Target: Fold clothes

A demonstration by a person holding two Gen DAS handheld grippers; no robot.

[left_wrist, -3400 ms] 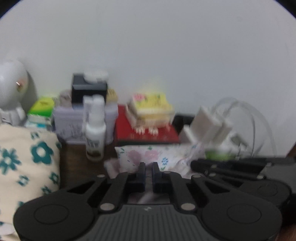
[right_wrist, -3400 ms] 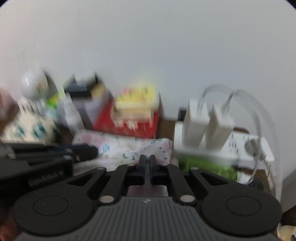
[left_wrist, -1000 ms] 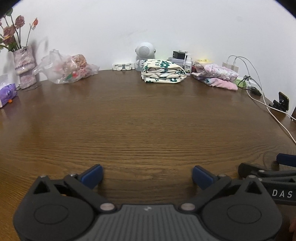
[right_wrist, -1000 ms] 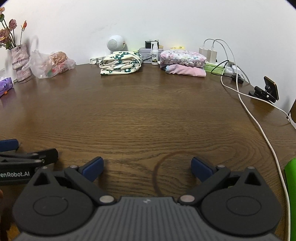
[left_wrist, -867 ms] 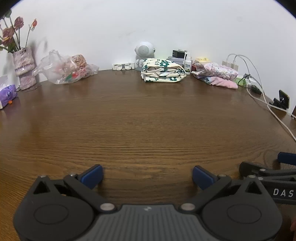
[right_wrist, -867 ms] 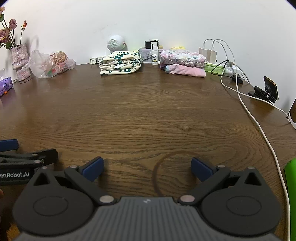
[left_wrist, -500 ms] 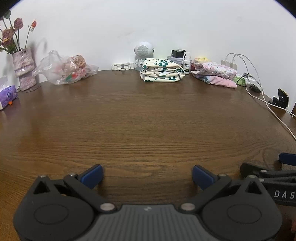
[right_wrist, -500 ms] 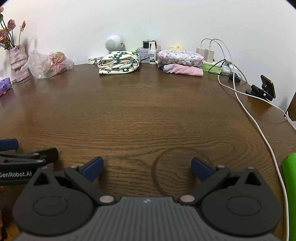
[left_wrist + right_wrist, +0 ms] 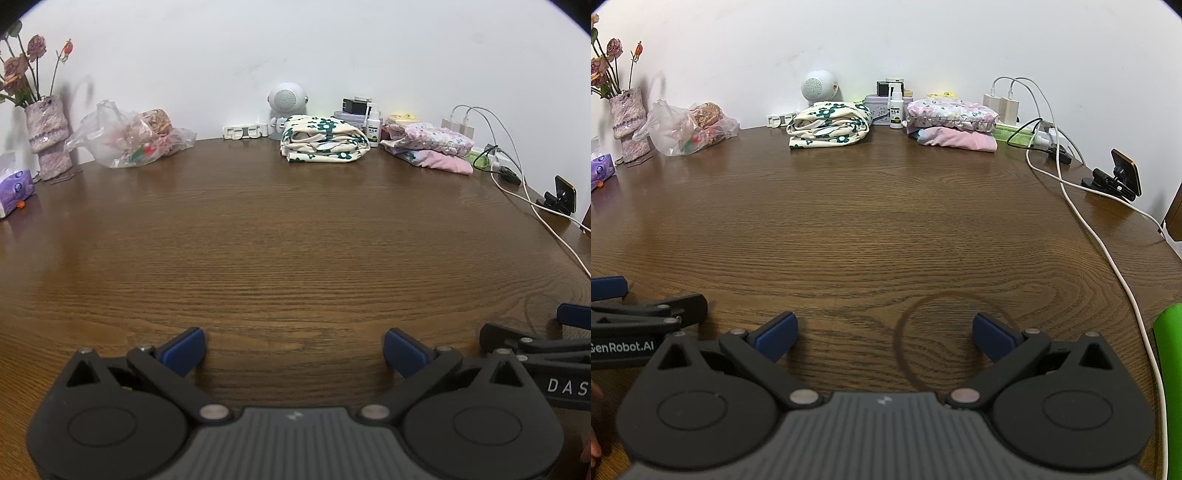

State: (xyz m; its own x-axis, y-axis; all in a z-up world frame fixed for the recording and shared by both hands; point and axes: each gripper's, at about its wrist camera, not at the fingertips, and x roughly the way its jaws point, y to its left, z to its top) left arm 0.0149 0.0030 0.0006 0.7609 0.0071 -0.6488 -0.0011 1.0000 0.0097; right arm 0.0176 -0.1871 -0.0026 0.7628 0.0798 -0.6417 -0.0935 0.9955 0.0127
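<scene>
Dark wood-grain table (image 9: pixel 295 240) against a plain white wall (image 9: pixel 295 44). Left gripper (image 9: pixel 293 349) low over the near edge, jaws spread wide, nothing between the blue pads. Right gripper (image 9: pixel 884 334) same: jaws wide apart, holding nothing, a dark ring stain (image 9: pixel 945 339) on the wood between its pads. The two grippers sit side by side, each showing at the edge of the other's view.

Clothes are well apart from both grippers, at the far edge by the wall. Two folded piles. Cream floral garment (image 9: pixel 324 144) folded into a bundle, long axis running left-right along the wall. Just right of it, across a small white spray bottle (image 9: pixel 895 107), a stack of two: pink floral piece (image 9: pixel 951 110) lying on a plain pink piece (image 9: pixel 960 139), long axis also left-right.

Behind the piles: round white speaker (image 9: pixel 819 85), a lilac tin (image 9: pixel 879 105) with a small black box on top. One clear plastic bag (image 9: pixel 129 138) at far left holding packaged items, contents not legible. One vase (image 9: pixel 48 136) with dried roses in it. Purple tissue pack (image 9: pixel 14 192) at the left edge.

Right side: two white chargers (image 9: pixel 1001 105) plugged into a power strip, white cable (image 9: pixel 1108 258) trailing across the table toward the near edge, one phone clip stand (image 9: pixel 1119 177). Green object (image 9: pixel 1171 350) at the right edge, partly cut off.
</scene>
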